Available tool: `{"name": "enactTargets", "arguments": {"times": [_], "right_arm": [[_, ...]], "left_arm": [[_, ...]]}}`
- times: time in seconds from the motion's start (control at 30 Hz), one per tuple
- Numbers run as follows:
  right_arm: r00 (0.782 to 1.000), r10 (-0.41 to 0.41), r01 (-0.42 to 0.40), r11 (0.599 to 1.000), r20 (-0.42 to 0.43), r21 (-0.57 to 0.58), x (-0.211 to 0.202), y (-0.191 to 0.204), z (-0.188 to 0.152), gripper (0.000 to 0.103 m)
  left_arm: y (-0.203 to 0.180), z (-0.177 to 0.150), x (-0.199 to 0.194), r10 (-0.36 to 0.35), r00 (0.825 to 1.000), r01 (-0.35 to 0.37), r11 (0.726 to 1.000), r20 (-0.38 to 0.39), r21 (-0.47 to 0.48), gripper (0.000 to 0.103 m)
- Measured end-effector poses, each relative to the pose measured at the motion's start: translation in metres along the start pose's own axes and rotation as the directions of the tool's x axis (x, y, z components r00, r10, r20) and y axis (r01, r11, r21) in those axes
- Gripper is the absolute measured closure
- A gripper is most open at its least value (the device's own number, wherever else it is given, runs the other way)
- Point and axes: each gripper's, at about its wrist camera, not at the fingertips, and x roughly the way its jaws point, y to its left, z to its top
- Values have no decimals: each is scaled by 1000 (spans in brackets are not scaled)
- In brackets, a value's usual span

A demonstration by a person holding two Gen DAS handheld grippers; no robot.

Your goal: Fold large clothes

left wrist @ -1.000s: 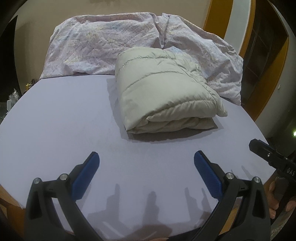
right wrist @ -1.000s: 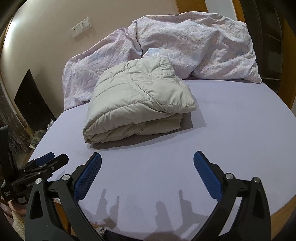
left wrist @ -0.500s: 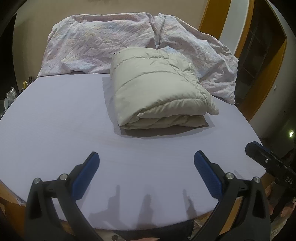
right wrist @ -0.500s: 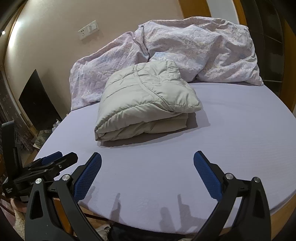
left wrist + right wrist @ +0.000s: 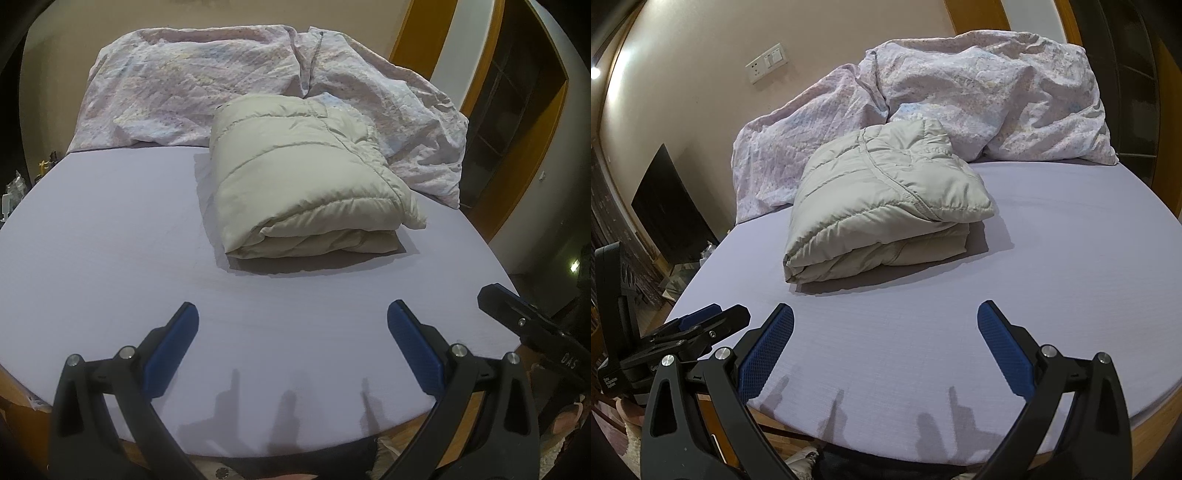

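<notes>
My left tongs (image 5: 291, 325) and right tongs (image 5: 885, 325), both released and empty, hover over the bed (image 5: 92, 240); the folded beige puffer jacket (image 5: 306, 181) lies mid-mattress against the rumpled floral duvet (image 5: 192, 85).

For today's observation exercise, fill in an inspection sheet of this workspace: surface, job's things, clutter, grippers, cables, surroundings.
Surface: bed with a smooth lilac sheet.
Job's things: beige jacket, folded into a thick bundle, lying on the sheet.
Clutter: crumpled duvet heaped at the far end, behind the jacket and touching it.
Grippers: left gripper and right gripper both open, empty, near the bed's front edge, apart from the jacket.
Cables: nothing seen.
Surroundings: beige wall with a socket plate; wooden frame to one side.
</notes>
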Motion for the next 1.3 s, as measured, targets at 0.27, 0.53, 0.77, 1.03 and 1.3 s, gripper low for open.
{"name": "enactTargets", "arguments": {"times": [0.27, 0.53, 0.77, 1.03, 1.3], "right_arm": [[1000, 0, 0, 1000, 1, 1, 1, 2, 0, 2], [1000, 3, -3, 1000, -1, -2, 2, 4, 1, 2], [1000, 4, -4, 1000, 0, -3, 2, 4, 2, 2], [1000, 7, -7, 1000, 0, -1, 2, 3, 2, 2], [1000, 8, -8, 1000, 0, -3, 2, 2, 2, 2]], "left_arm": [[0, 1, -1, -1, 1000, 1, 1000, 2, -1, 2], [0, 2, -1, -1, 1000, 1, 1000, 2, -3, 2], [2, 3, -1, -4, 1000, 4, 1000, 2, -2, 2], [1, 3, -2, -2, 1000, 2, 1000, 2, -4, 2], [0, 4, -1, -2, 1000, 2, 1000, 3, -5, 2]]}}
